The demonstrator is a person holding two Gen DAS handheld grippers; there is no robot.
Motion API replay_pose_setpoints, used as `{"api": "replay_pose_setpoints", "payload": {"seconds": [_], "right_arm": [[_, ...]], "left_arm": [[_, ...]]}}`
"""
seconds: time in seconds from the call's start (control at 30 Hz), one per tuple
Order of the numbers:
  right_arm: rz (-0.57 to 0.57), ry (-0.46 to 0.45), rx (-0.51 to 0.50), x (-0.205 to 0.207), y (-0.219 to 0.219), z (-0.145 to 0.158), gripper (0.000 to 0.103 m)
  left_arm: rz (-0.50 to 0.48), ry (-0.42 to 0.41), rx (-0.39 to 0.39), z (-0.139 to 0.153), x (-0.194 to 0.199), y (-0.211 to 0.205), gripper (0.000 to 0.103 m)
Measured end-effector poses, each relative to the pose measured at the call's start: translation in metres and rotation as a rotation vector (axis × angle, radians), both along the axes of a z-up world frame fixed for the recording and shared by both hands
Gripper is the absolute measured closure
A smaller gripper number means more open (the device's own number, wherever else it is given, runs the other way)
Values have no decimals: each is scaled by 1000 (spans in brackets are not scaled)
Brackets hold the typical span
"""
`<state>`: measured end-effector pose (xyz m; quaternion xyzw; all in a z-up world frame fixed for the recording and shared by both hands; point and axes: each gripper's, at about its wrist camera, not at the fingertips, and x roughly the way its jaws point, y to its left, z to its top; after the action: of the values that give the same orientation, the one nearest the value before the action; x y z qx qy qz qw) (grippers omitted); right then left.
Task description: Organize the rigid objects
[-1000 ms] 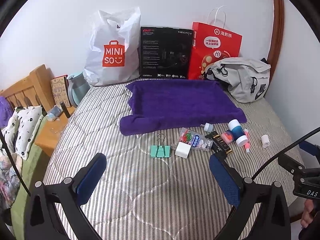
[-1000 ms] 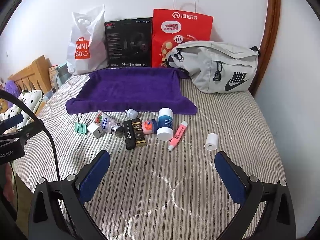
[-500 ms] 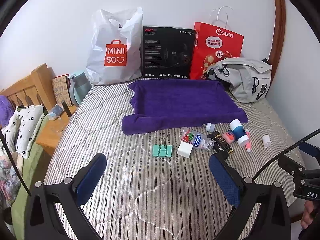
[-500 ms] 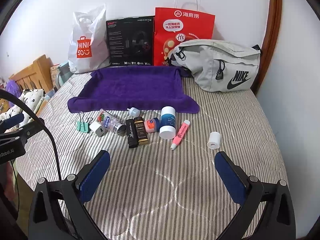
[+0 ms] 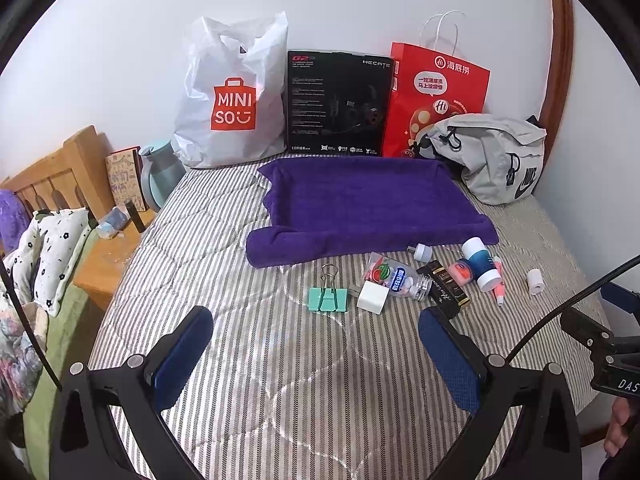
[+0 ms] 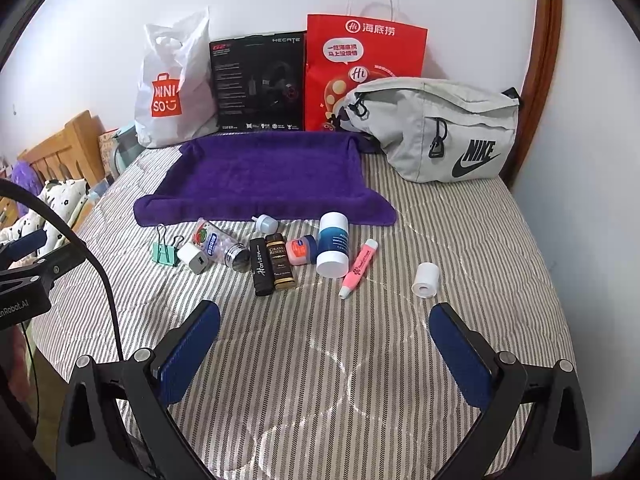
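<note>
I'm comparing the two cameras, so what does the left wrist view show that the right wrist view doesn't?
Only the left wrist view shows the nightstand with a dark tube standing on it. Only the right wrist view shows the charger's USB port and the bottle's metal cap. Both show the purple towel, binder clip and tape roll.

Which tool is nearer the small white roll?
Right. The small white roll lies just ahead of the right tool, by its right finger; from the left tool it sits far right, past the clutter.
</note>
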<state>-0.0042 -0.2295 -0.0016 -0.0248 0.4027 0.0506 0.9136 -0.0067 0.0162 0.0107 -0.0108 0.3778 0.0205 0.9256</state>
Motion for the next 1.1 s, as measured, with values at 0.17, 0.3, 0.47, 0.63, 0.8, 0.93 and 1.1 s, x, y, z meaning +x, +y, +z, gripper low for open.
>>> {"api": "replay_pose_setpoints", "payload": {"seconds": [0.17,0.3,0.47,0.63,0.8,0.93,1.1], "right_arm": [[-3,0,6,0,-3,1,0],[-3,5,16,1,-5,2,0],[-3,3,14,1,-5,2,0],[-13,18,14,10,-11,-5,0],[-30,42,13,24,-19,-21,0],[-38,84,21,38,-26,-37,0],[-51,123,24,49,-33,-57,0]], "left_arm": [[0,4,-2,1,3,2,0],[0,6,2,1,3,2,0],[-1,6,-1,0,3,2,0],[-7,20,-7,-8,9,4,0],[-2,74,-16,-30,28,9,0],[13,126,-3,-54,47,13,0],[27,174,-12,-81,68,19,0]]}}
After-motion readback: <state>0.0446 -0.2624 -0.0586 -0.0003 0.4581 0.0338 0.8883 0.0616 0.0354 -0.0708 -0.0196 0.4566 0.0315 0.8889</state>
